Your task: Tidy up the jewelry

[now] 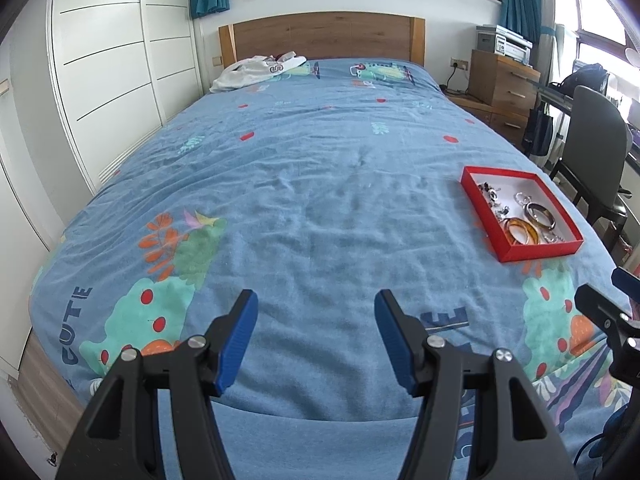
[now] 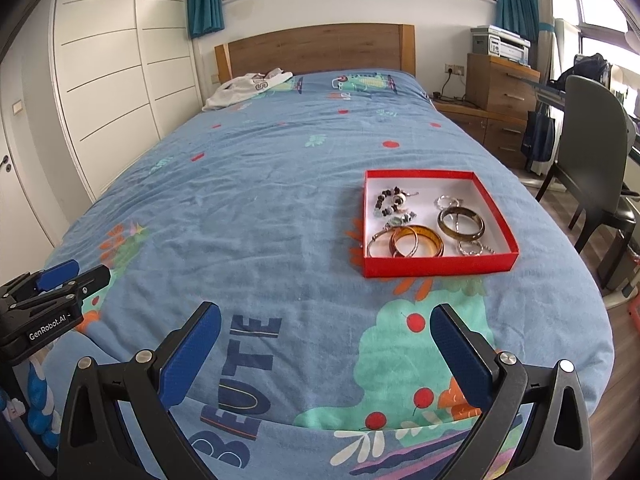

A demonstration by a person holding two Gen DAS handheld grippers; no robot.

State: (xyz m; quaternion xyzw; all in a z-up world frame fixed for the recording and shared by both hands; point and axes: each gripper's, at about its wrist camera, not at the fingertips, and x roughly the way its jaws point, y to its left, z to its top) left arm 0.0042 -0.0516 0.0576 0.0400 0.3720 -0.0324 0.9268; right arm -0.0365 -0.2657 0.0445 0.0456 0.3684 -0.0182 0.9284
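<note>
A shallow red box (image 2: pixel 438 266) (image 1: pixel 538 251) with a white inside lies on the blue bedspread. It holds amber bangles (image 2: pixel 418 241) (image 1: pixel 522 232), a brown-grey bangle (image 2: pixel 460 222) (image 1: pixel 540 213), a bead bracelet (image 2: pixel 390 202) and small silver rings (image 2: pixel 472 247). My right gripper (image 2: pixel 326 312) hovers open over the bed's near end, short of the box, with nothing between its blue pads. My left gripper (image 1: pixel 316 298) is open too, above bare bedspread well left of the box. Each gripper shows at the edge of the other's view.
White clothing (image 1: pixel 256 72) lies by the wooden headboard (image 1: pixel 320 36). White wardrobe doors (image 1: pixel 112 72) run along the left. On the right stand a wooden dresser (image 2: pixel 500 88), a desk and a grey chair (image 2: pixel 592 140). The bed's right edge drops to wooden floor.
</note>
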